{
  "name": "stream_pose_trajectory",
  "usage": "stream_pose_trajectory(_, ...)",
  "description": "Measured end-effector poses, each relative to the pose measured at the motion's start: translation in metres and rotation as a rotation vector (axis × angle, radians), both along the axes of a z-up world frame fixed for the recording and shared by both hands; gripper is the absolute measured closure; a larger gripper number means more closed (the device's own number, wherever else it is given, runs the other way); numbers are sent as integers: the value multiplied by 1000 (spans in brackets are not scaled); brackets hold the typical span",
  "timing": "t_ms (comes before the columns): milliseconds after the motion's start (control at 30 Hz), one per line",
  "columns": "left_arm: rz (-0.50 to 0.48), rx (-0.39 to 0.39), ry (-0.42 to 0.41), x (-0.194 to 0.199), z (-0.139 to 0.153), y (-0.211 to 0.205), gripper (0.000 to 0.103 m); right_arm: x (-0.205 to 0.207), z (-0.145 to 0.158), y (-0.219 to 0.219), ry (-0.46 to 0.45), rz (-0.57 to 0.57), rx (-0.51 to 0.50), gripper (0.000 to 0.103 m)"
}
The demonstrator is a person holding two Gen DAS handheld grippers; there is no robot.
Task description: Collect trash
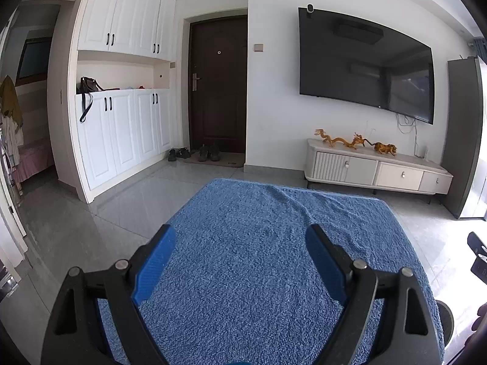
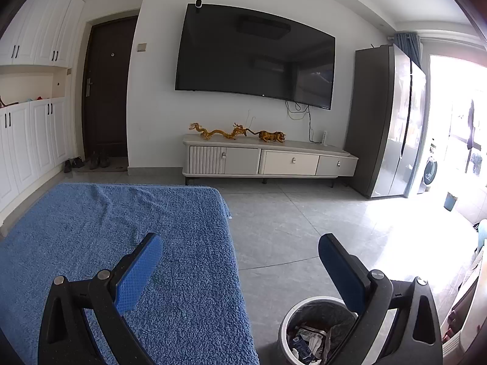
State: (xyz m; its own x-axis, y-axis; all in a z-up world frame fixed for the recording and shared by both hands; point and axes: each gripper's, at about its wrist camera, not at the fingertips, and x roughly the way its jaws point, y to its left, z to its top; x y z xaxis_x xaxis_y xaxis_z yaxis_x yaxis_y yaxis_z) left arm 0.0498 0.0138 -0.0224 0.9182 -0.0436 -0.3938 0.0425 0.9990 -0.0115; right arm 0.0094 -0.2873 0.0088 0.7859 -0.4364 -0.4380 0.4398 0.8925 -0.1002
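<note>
My left gripper (image 1: 240, 243) is open and empty above a blue fuzzy cloth (image 1: 258, 258) that covers the table. My right gripper (image 2: 240, 252) is open and empty, over the cloth's right edge (image 2: 152, 228) and the floor. A round bin (image 2: 307, 328) lined with a dark bag stands on the floor below the right gripper's right finger (image 2: 341, 273); it holds crumpled wrappers and paper trash (image 2: 304, 340). No trash shows on the cloth in either view. A dark part of the right gripper (image 1: 478, 255) shows at the left wrist view's right edge.
A TV (image 2: 255, 54) hangs over a low white cabinet (image 2: 268, 161) with orange dragon figures (image 2: 219, 132). A tall grey fridge (image 2: 386, 121) stands to the right, a small blue bin (image 2: 450, 200) beyond it. White cupboards (image 1: 121, 97), a dark door (image 1: 217, 85) and shoes (image 1: 194, 153) are at the left.
</note>
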Motion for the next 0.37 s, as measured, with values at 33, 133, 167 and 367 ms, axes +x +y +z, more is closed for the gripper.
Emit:
stream_pose_trajectory(33,-1,1,0,0,0,0,16,-1,0,1,-1,-1,1,0)
stream_pose_trajectory(133,-2,3,-1,0,0,-2,16,-1,0,1,-2,0,1,0)
stream_pose_trajectory(167,-3,3,-1,0,0,-2,16,-1,1,1,-4,0,2,0)
stream_pose_trajectory(367,-11,7,-2,-2,0,-2,16,-2,1,2,-6,-1,5,0)
